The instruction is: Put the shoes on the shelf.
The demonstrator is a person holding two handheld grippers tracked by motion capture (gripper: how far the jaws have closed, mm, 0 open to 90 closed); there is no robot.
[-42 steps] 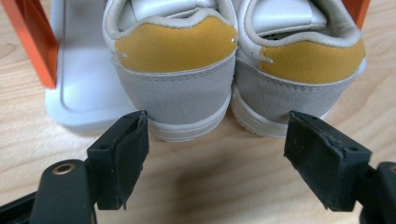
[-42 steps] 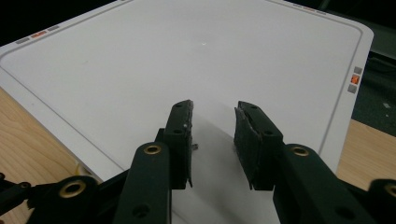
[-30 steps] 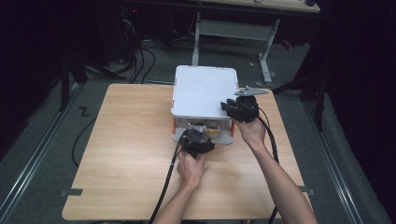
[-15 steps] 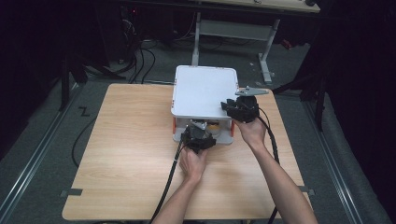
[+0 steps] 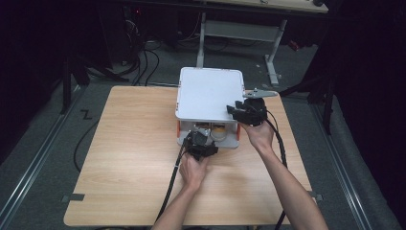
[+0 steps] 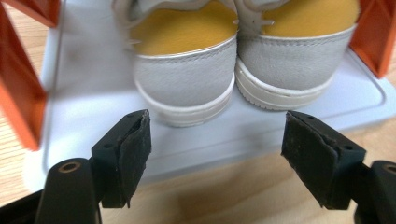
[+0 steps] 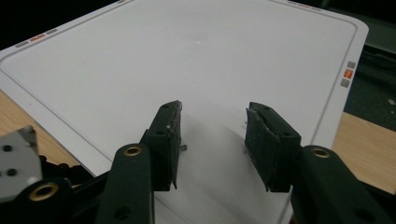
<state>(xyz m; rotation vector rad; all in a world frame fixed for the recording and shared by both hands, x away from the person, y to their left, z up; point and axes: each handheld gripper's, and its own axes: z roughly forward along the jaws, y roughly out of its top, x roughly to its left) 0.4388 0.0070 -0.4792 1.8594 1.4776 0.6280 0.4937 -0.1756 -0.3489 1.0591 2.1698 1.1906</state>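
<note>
The pair of grey suede shoes with yellow lining (image 6: 187, 84) sits heels-first straight ahead of the left gripper (image 6: 217, 154), on the lower tray of a white, orange-posted shoe rack (image 5: 208, 91). Its jaws gape wide, empty. The right gripper (image 7: 212, 140) hovers over the rack's top, jaws just opened, holding nothing.

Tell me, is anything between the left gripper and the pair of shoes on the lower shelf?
Nothing visible: the left gripper faces the shoes' grey heels with jaws open, over bare white shelf.
</note>
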